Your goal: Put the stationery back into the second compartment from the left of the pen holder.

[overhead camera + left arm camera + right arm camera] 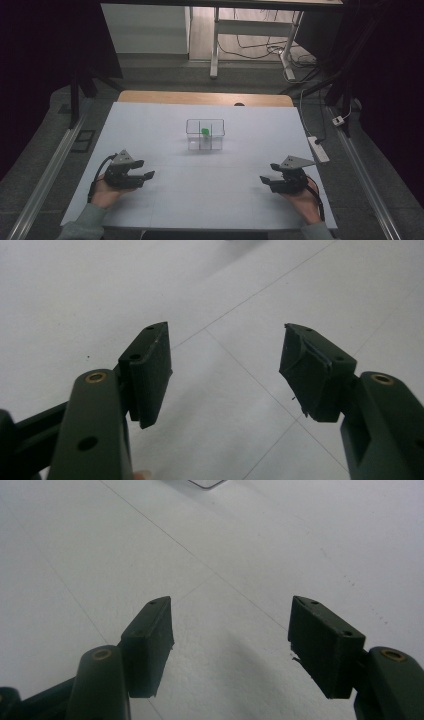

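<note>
High view: a clear box (205, 134) near the middle of the bench (200, 200), split by thin walls into compartments, with one small green piece (205, 131) inside, in a rear compartment just right of the middle divider as far as can be told; other compartments apparently bare. Box upright, standing well apart from both hands and roughly midway between them, farther up the bench.

Bench top white, matt, crossed by faint seams into large panels, with a strip of wood (205, 98) showing along its far edge. Beyond that, grey floor, a pale table frame (215, 45) with loose cables (260, 50) under it, a white power strip (318, 148) lying off the bench's right edge, metal rails (45, 175) running down both sides; room dim and dark at the margins.

Left tongs (146, 170) at the near left, held in a hand with a grey-green sleeve, pointing right across the bench; in the left gripper view, released, jaws standing wide apart with bare white surface between them. Right tongs (268, 172) at the near right, pointing left toward the other; in the right gripper view, likewise released and gaping, gripping nothing, with a corner of the clear box just visible at the top edge.
</note>
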`<state>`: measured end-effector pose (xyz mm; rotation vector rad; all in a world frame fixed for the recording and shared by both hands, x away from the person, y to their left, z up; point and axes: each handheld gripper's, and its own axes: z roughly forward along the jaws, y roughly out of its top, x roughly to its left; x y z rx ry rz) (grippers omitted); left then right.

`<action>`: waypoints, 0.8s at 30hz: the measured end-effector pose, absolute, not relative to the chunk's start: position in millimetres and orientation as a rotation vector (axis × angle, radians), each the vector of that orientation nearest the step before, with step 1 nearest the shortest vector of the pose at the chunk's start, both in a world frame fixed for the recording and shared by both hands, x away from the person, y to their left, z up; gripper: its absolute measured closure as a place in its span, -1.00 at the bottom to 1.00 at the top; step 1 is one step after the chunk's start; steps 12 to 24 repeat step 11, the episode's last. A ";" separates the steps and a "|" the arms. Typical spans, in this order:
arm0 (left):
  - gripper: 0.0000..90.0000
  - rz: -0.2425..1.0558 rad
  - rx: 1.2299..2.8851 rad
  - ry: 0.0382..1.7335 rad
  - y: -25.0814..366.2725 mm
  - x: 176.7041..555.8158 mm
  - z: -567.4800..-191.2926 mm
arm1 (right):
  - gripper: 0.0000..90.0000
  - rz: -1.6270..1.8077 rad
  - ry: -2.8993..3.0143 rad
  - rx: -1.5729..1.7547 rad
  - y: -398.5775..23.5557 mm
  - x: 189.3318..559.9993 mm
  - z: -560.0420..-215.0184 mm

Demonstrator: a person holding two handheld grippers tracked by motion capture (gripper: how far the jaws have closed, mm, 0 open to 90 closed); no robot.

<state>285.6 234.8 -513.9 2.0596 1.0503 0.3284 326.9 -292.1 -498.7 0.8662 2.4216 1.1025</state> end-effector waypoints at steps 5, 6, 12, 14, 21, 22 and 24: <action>-0.19 0.320 2.049 1.052 237.2 285.6 -513.4 | -0.24 1.099 2.429 0.864 -291.7 326.9 -499.9; -0.19 0.321 2.047 1.052 237.8 285.7 -513.4 | -0.24 1.099 2.429 0.862 -291.6 326.8 -500.1; -0.19 0.316 2.034 1.057 240.9 286.7 -512.9 | -0.24 1.098 2.430 0.841 -290.3 325.5 -500.4; -0.19 0.316 2.034 1.057 240.9 286.7 -512.9 | -0.24 1.098 2.430 0.841 -290.3 325.5 -500.4; -0.19 0.316 2.034 1.057 240.9 286.7 -512.9 | -0.24 1.098 2.430 0.841 -290.3 325.5 -500.4; -0.19 0.316 2.034 1.057 240.9 286.7 -512.9 | -0.24 1.098 2.430 0.841 -290.3 325.5 -500.4; -0.19 0.316 2.034 1.057 240.9 286.7 -512.9 | -0.24 1.098 2.430 0.841 -290.3 325.5 -500.4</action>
